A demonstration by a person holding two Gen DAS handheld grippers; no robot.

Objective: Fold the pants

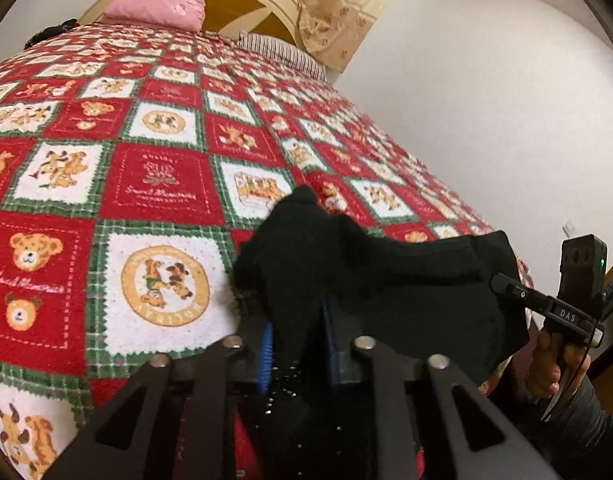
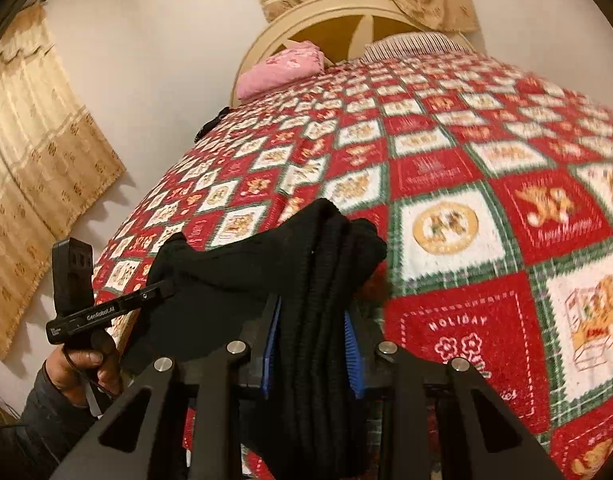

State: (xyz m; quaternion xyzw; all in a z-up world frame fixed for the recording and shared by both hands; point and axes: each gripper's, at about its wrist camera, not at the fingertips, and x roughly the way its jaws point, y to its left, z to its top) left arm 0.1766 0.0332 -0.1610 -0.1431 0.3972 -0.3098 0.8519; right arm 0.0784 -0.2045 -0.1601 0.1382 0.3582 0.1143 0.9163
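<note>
Pants (image 1: 370,276), black and bunched, hung between both grippers above the near edge of the bed's red teddy-bear blanket (image 1: 154,184). Left gripper (image 1: 296,344) had its jaws clenched on a fold of the dark cloth. Right gripper (image 2: 312,344) gripped a thicker ribbed bundle between its blue pads (image 2: 352,348). A pink pillow (image 1: 158,8) lay at the headboard (image 1: 242,0), far from the pants.

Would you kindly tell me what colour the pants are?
Plain black pants, clearest in the right wrist view.
</note>
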